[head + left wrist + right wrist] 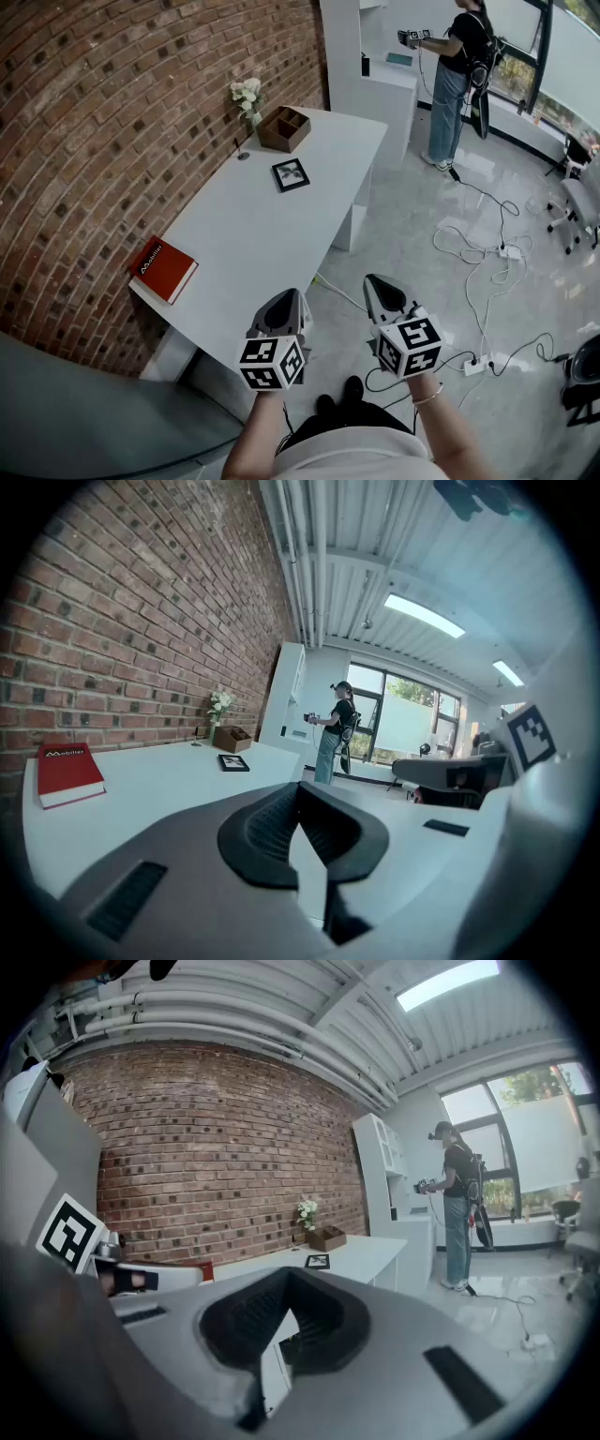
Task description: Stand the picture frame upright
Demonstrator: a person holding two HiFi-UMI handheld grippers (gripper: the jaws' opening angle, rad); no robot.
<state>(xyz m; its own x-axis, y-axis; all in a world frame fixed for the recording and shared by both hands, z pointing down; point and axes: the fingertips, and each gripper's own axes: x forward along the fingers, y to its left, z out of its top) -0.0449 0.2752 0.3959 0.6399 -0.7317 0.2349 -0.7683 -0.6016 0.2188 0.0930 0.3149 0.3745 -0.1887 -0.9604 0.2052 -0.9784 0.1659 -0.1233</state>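
A small black picture frame (291, 174) lies flat on the white table (253, 234), toward its far half. The same picture frame (232, 762) shows small in the left gripper view, and the frame (317, 1262) also appears in the right gripper view. My left gripper (282, 307) and right gripper (382, 289) hang side by side off the table's near end, above the floor, well short of the frame. Both are shut with nothing between the jaws.
A red book (163, 269) lies at the table's near left corner. A brown wooden box (283, 128) and a vase of white flowers (247, 98) stand at the far end by the brick wall. A person (459, 70) stands beyond the table. Cables (487, 272) trail over the floor.
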